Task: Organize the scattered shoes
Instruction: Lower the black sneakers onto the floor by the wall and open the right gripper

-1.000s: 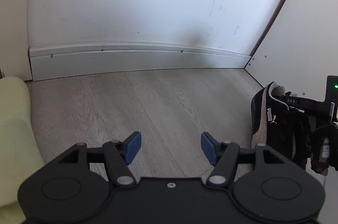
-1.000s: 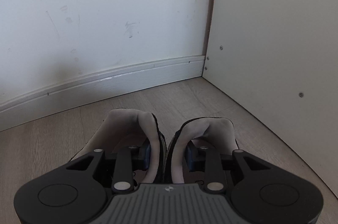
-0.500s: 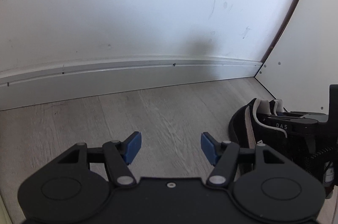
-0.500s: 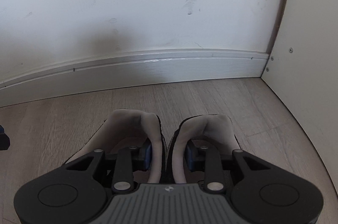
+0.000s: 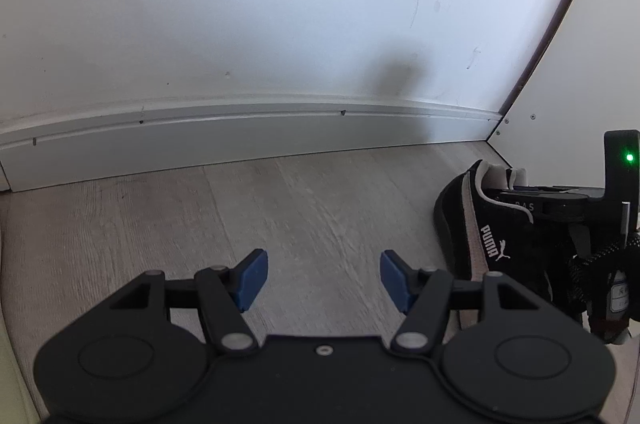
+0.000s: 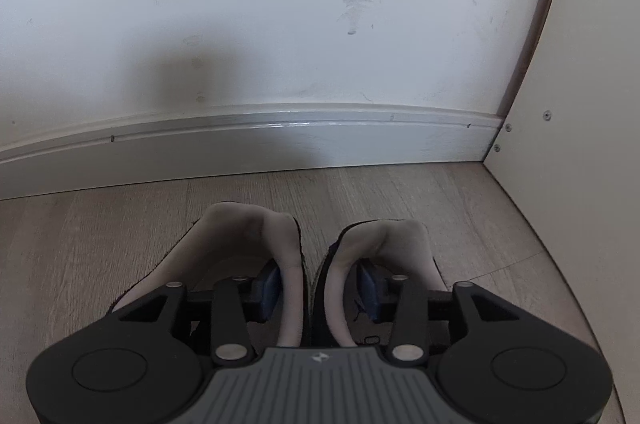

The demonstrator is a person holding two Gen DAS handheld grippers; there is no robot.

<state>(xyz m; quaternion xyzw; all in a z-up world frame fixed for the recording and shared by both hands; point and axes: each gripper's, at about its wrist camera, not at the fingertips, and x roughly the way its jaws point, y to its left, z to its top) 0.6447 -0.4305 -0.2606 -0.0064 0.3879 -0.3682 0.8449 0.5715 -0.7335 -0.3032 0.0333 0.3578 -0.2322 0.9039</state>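
A pair of black Puma sneakers with beige lining sits heel-forward between my right gripper's point(image 6: 318, 286) fingers. One blue pad is inside the left shoe point(image 6: 248, 228) and the other inside the right shoe point(image 6: 384, 240), pinching their inner walls together. The left wrist view shows the same pair point(image 5: 472, 224) at the right, low over the floor by the corner; I cannot tell whether the soles touch. My left gripper point(image 5: 322, 278) is open over bare floor to the left of the shoes, with nothing between its pads.
A white wall with a grey baseboard point(image 5: 240, 131) runs across close ahead. A white panel point(image 6: 592, 103) with screws meets it at the right and forms a corner. The floor point(image 5: 280, 207) is grey wood planks. A pale green edge point(image 5: 8, 364) shows at the far left.
Both grippers have moved closer to the wall and corner. The held pair of shoes has come down from hanging tilted to level near the floor. The left gripper stays open.
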